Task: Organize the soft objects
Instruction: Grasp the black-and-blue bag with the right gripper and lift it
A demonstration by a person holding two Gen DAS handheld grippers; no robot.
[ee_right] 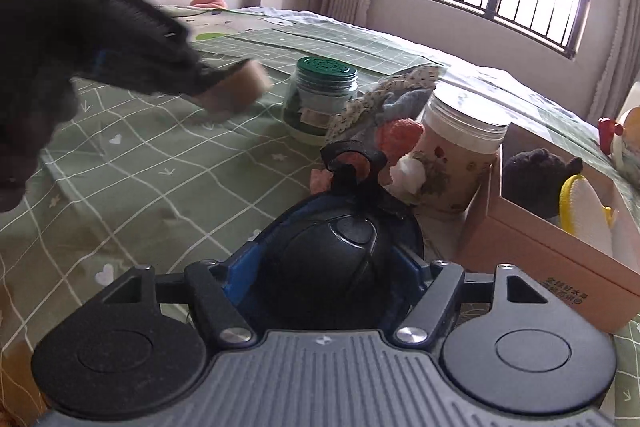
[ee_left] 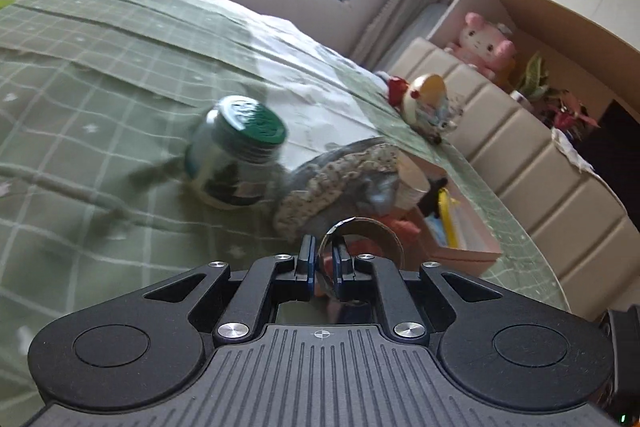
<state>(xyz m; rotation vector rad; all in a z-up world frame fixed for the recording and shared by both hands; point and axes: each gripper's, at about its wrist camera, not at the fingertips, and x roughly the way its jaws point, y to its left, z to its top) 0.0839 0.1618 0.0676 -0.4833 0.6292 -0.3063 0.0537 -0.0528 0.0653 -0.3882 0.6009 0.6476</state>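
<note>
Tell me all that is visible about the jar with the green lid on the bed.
The jar with the green lid is a small clear container, seemingly glass or plastic, with a dark green screw lid bearing raised marks. A pale label wraps its body, and dark contents show through the wall. In the right wrist view it stands upright on the green checked bedcover; the left wrist view is tilted and blurred. A heap of soft cloth pieces lies just beside it, possibly touching. No gripper touches it.

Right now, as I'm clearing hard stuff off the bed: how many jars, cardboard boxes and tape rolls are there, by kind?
Jars: 2 (green-lidded jar, clear-lidded floral jar)
Cardboard boxes: 1 (open box)
Tape rolls: 1 (tape roll, gripped in the left tongs)
Total: 4
</note>
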